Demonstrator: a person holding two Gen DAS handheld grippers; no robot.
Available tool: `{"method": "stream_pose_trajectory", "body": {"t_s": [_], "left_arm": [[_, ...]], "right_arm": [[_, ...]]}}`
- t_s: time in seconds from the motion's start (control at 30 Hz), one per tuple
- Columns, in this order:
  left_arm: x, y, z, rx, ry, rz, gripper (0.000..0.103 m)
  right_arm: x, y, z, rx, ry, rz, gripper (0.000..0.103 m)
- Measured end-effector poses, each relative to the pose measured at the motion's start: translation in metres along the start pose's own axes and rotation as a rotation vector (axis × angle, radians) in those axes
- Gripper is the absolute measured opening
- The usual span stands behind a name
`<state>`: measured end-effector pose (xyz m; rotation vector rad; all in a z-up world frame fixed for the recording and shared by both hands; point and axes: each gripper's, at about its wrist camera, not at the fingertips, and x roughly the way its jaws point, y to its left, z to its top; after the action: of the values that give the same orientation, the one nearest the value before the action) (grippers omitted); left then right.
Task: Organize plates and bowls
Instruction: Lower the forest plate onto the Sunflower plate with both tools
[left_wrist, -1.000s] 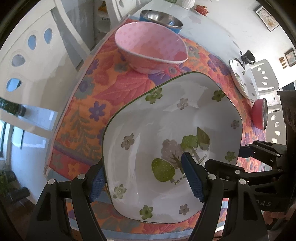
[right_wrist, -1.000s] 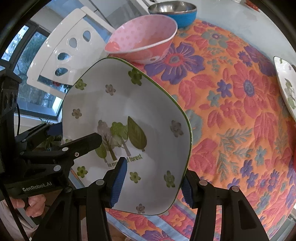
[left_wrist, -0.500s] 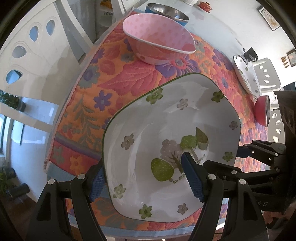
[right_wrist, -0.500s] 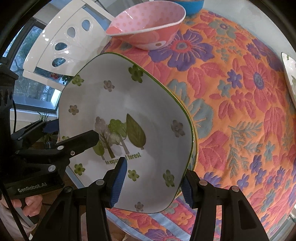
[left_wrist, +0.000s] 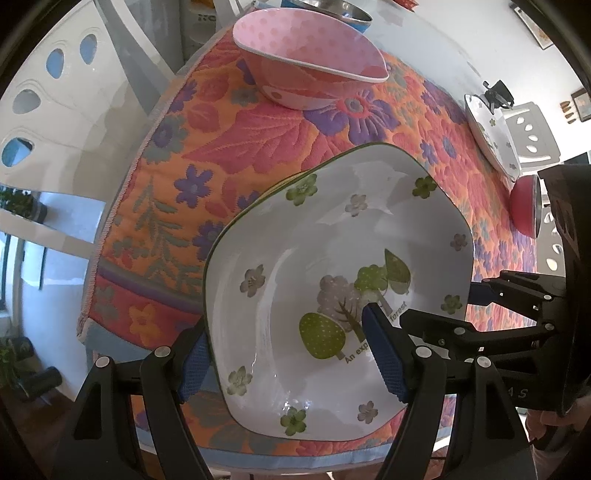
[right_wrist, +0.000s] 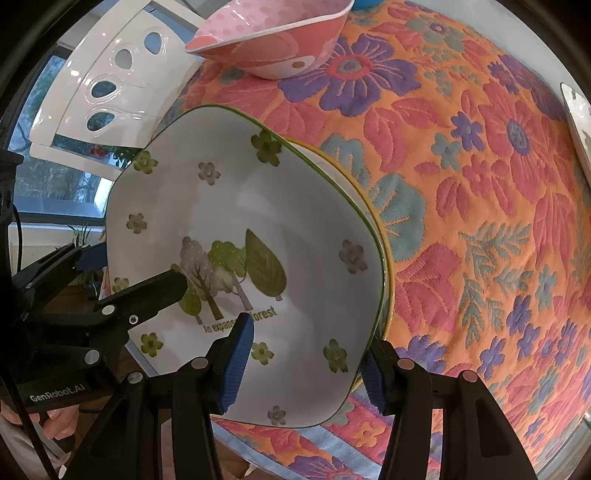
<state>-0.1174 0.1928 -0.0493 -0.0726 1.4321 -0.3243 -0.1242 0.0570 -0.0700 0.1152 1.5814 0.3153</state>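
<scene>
A white hexagonal plate (left_wrist: 332, 236) (right_wrist: 229, 206) with a green rim and a tree print hangs tilted over the near edge of the floral tablecloth (left_wrist: 221, 147) (right_wrist: 480, 192). My left gripper (left_wrist: 288, 360) is shut on its left rim, one pad inside the well and one outside. My right gripper (right_wrist: 304, 365) is shut on the opposite rim in the same way. Just under the plate's far edge, the yellow rim of a second plate (right_wrist: 386, 254) (left_wrist: 255, 195) shows. Most of that lower plate is hidden.
A pink dotted bowl (left_wrist: 310, 62) (right_wrist: 273, 40) stands behind the plates, with a steel bowl (left_wrist: 332, 9) beyond it. Another flowered plate (left_wrist: 491, 136) (right_wrist: 580, 122) and a red bowl (left_wrist: 524, 206) sit to the right. A white chair (left_wrist: 55, 110) (right_wrist: 99, 92) stands at the left.
Both grippers have come down with the plate toward the near table edge. The pink bowl has slid up in both views, and a yellow-rimmed plate now shows beneath the held one.
</scene>
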Motion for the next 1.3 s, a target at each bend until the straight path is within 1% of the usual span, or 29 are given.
{"method": "stream_pose_trajectory", "body": {"t_s": [0.53,0.7,1.07,1.17,1.27,1.3], "left_arm": [[0.004,0.001,0.004,-0.013,0.026,-0.006,0.073],[0.005,0.001,0.004,-0.019,0.036,-0.008,0.073],[0.004,0.001,0.005,-0.05,0.064,0.012,0.073],[0.003,-0.001,0.006,-0.057,0.072,0.028,0.073],[0.001,-0.006,0.006,-0.049,0.061,0.06,0.073],[-0.001,-0.008,0.007,-0.043,0.054,0.089,0.073]], "right_arm": [[-0.005,-0.011,0.002,0.023,-0.002,0.028,0.053],[-0.006,-0.007,0.005,-0.006,0.015,0.006,0.053],[-0.015,-0.009,0.012,-0.027,0.017,0.002,0.053],[-0.017,-0.01,0.012,-0.042,0.018,-0.001,0.053],[-0.021,-0.009,0.012,-0.057,0.011,-0.009,0.053],[-0.024,-0.011,0.012,-0.066,0.005,-0.011,0.053]]}}
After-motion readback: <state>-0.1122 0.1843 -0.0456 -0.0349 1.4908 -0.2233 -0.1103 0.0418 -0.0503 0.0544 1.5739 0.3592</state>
